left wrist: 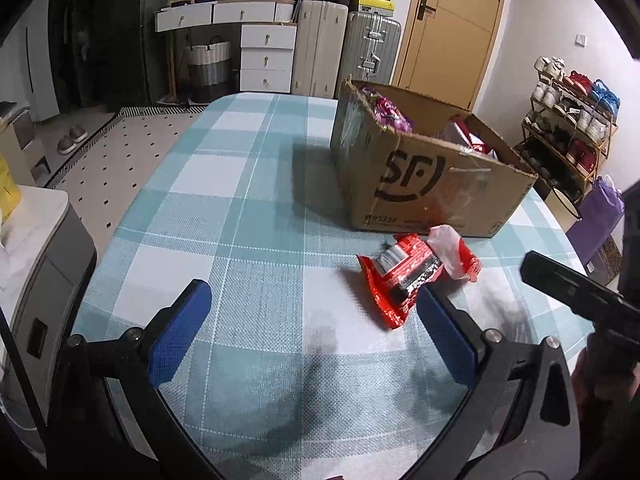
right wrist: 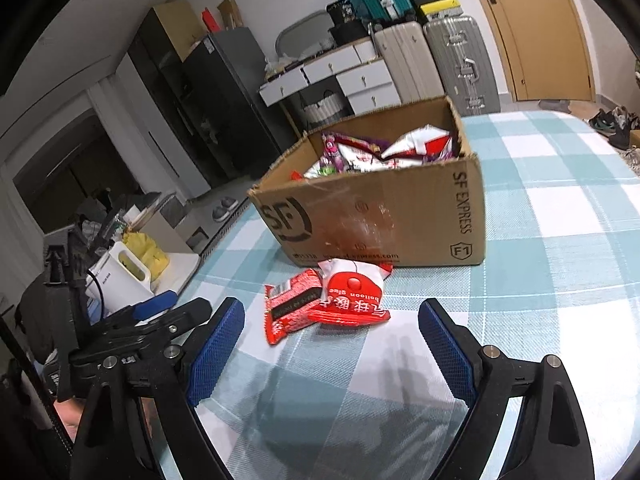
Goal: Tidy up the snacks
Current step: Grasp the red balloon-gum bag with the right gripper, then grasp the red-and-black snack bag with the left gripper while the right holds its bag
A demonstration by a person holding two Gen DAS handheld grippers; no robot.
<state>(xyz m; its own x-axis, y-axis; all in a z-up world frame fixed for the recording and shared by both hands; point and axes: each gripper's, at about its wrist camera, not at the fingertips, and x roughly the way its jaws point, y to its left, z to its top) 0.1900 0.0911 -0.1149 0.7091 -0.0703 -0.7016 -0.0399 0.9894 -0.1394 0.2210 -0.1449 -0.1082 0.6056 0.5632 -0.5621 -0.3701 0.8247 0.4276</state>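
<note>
Two red snack packets lie on the checked tablecloth in front of a cardboard box (left wrist: 432,176) (right wrist: 372,216) that holds several more snack bags (right wrist: 380,152). One red packet (left wrist: 404,276) (right wrist: 290,312) lies partly under a red-and-white one (left wrist: 452,252) (right wrist: 352,292). My left gripper (left wrist: 312,304) is open above the cloth, its right finger close to the packets, nothing between the pads. My right gripper (right wrist: 332,324) is open too, just short of the packets, and empty. In the right wrist view the left gripper's fingers (right wrist: 160,312) show at left.
The table (left wrist: 224,208) (right wrist: 560,240) carries a teal and white checked cloth. A white appliance and yellow bag (right wrist: 136,264) stand off its left edge. Suitcases (left wrist: 344,48), white drawers (left wrist: 264,52) and a shoe rack (left wrist: 568,128) line the room beyond.
</note>
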